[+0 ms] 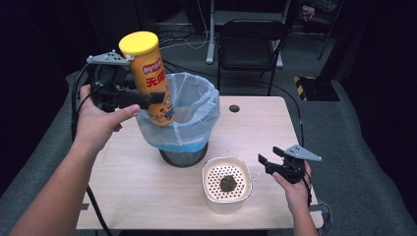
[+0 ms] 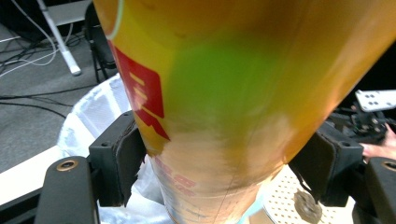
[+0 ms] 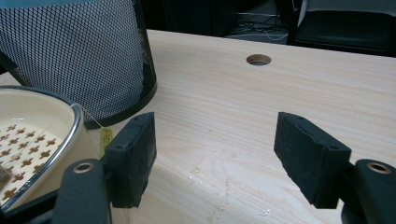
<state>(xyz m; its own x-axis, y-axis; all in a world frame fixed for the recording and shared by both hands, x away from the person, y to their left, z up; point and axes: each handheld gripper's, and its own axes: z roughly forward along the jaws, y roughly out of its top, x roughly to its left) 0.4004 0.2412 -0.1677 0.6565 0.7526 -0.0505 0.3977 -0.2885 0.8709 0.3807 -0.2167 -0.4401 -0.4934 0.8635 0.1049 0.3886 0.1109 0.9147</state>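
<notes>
The yellow-lidded chip can (image 1: pixel 150 81), toward ten o'clock over the table, carries a red Lay's logo with red Chinese characters under it, too small to read exactly. Up close (image 2: pixel 224 93), big red strokes run down its side, blurred past reading.

A strainer bowl (image 1: pixel 226 184) stands on the table (image 1: pixel 147 187) before the bin (image 1: pixel 183 123).

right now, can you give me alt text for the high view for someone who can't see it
The left gripper holds a yellow-lidded chip can tilted over a mesh waste bin lined with a clear bag. The right gripper rests open on the wooden table beside a cream strainer bowl with a dark clump inside.
</notes>
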